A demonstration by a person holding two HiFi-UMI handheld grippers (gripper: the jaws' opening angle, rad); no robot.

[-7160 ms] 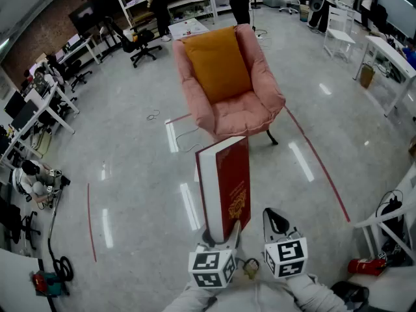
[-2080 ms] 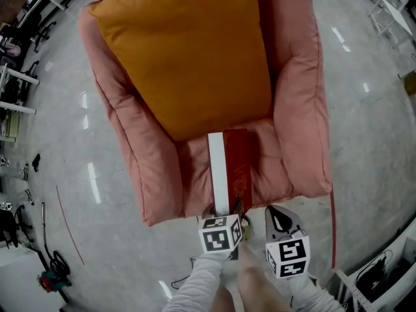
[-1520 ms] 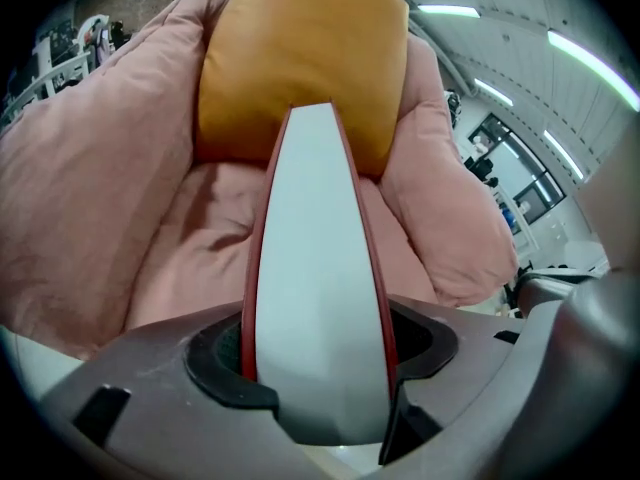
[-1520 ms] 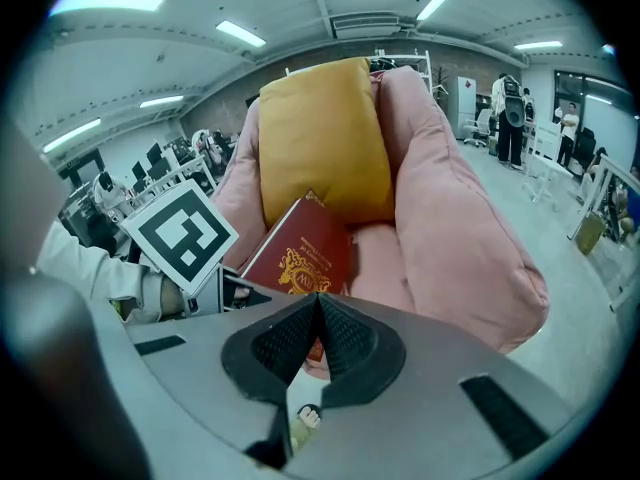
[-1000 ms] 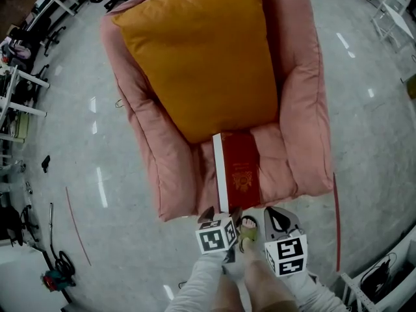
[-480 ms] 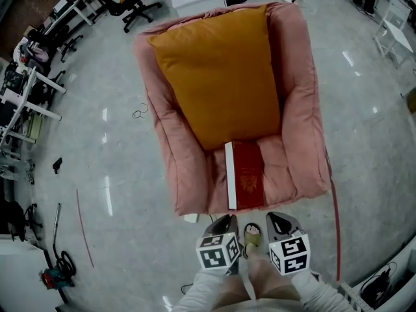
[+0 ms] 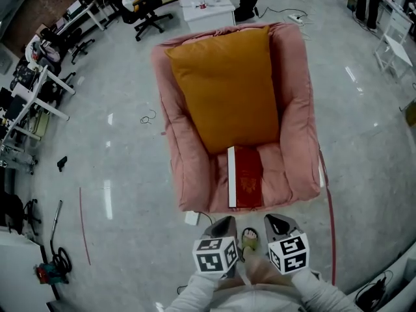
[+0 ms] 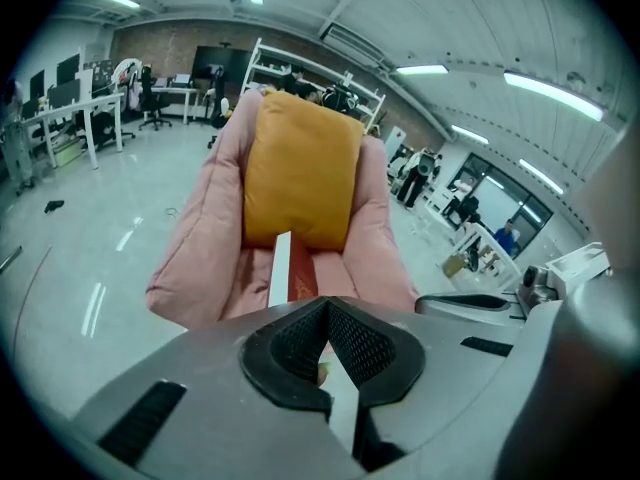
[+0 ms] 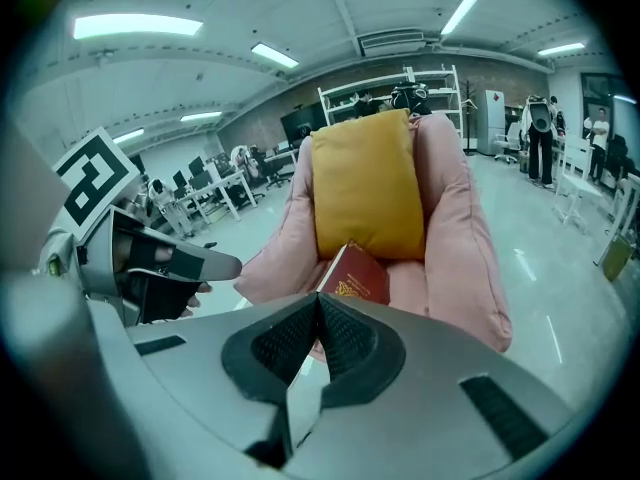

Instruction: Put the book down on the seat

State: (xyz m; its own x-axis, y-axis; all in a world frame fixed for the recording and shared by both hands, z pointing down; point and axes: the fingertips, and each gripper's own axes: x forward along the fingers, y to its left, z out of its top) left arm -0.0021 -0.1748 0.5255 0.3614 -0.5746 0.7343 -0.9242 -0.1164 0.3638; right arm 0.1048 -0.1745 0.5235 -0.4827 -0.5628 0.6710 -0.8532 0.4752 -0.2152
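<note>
Book (image 7: 246,186) rested on the pink armchair's seat (image 7: 281,179) at frame centre, its upper end touching the orange cushion (image 7: 227,90). Left gripper (image 7: 226,221) and right gripper (image 7: 273,220), at the bottom, had closed, empty jaws.

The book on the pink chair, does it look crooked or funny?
Not really. The red book lies on the seat, lined up front to back, its far end against the orange cushion. It looks slightly tipped, page edges showing on one side. Nothing is spilled or damaged.
</note>
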